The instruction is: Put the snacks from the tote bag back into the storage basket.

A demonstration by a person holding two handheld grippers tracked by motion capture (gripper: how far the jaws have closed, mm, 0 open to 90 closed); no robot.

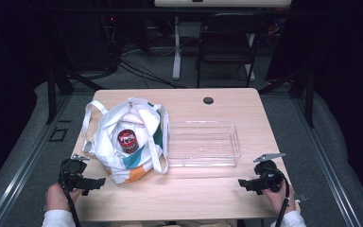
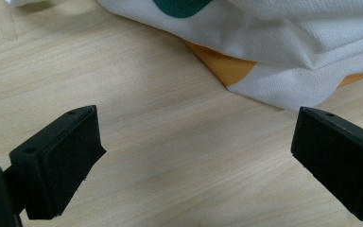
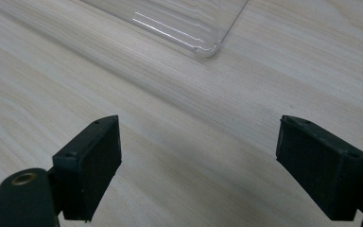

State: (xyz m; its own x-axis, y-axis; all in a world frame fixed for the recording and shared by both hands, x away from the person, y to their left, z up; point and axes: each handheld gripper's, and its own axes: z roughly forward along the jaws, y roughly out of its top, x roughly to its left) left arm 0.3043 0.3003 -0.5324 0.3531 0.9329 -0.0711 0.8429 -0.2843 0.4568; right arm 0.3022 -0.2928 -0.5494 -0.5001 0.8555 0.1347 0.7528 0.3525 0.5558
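A pale wood-grain table (image 1: 189, 194) with rounded corners carries a soft white cloth tote bag (image 1: 134, 142) on its left half, the woven fabric printed with rounded green and orange patches and its two white strap handles lying loose, one trailing to the left, one down the right side. The bag's mouth gapes upward, and inside it stands a small round can (image 1: 127, 140) with a dark red lid. Just beside the bag to the right, a clear rigid plastic tray (image 1: 203, 143), rectangular with low walls and rounded corners, sits flat on the wood and holds nothing. A small black round grommet (image 1: 208, 100) is set in the tabletop near the far edge. The left gripper (image 1: 94, 181) rests low at the near left edge, in the person's left hand (image 1: 56, 196), just short of the bag's orange corner; in the left gripper view its flat black padded jaws stand wide apart over bare wood, gripping nothing. The right gripper (image 1: 246, 183), in the right hand (image 1: 278, 194), lies near the tray's near right corner, its jaws likewise spread wide and clasping nothing, apart from the tray.
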